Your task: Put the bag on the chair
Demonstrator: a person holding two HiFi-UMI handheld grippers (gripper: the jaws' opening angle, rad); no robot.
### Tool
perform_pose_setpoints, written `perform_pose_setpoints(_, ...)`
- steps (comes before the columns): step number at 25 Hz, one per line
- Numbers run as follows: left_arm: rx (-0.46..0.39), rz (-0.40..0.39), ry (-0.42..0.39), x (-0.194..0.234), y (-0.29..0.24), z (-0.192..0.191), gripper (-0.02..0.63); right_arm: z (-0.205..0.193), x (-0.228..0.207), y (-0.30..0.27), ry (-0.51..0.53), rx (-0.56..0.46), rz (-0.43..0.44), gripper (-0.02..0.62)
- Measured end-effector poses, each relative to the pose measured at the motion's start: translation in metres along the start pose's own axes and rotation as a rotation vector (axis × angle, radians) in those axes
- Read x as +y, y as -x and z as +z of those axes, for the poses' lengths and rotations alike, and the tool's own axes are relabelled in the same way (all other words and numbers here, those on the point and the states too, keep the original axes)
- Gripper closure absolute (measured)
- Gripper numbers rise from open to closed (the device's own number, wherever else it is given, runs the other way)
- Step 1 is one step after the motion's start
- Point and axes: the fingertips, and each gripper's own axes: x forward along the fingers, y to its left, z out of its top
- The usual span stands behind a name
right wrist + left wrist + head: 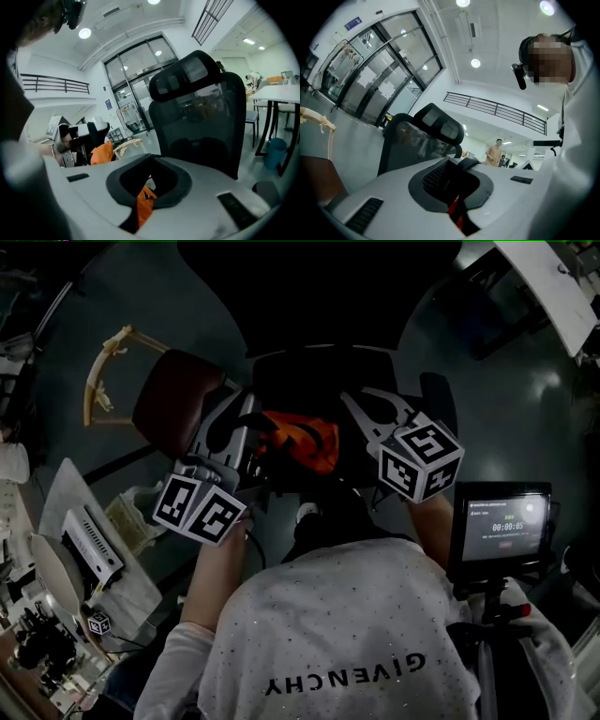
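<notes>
An orange and black bag (pixel 305 442) hangs between my two grippers, over the seat of a black office chair (pixel 309 367). My left gripper (pixel 246 427) is shut on a black strap of the bag with a bit of orange showing (pixel 457 211). My right gripper (pixel 370 407) is shut on an orange strap (pixel 143 206). In the left gripper view the chair's backrest and headrest (pixel 431 126) rise just beyond the jaws. The right gripper view shows the same backrest (pixel 201 122) close ahead, with the bag (pixel 101 152) and the left gripper off to the left.
A dark brown seat (pixel 178 399) and a wooden frame (pixel 108 371) stand left of the chair. A screen on a tripod (pixel 502 521) is at my right. A cluttered table (pixel 56 512) lies at the left, a white table (pixel 553 287) far right. A person (pixel 493 153) stands far off.
</notes>
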Motion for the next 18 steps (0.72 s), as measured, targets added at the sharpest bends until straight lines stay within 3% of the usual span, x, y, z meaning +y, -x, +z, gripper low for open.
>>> perform_pose_setpoints(4,-0.048,-0.019,-0.017,-0.002,-0.007,0.011,0.604,-0.001,-0.007,-0.011,0.016,-0.001,-0.001,0.594)
perform_pose_setpoints(11,0.087,-0.042,0.062,0.031,-0.024,-0.038,0.604,-0.019,-0.022,-0.034,-0.032,0.014,-0.070,0.594)
perform_pose_setpoints(18,0.142,-0.095,0.146,0.049,-0.050,-0.067,0.604,-0.055,-0.047,-0.040,-0.122,0.053,-0.142,0.594)
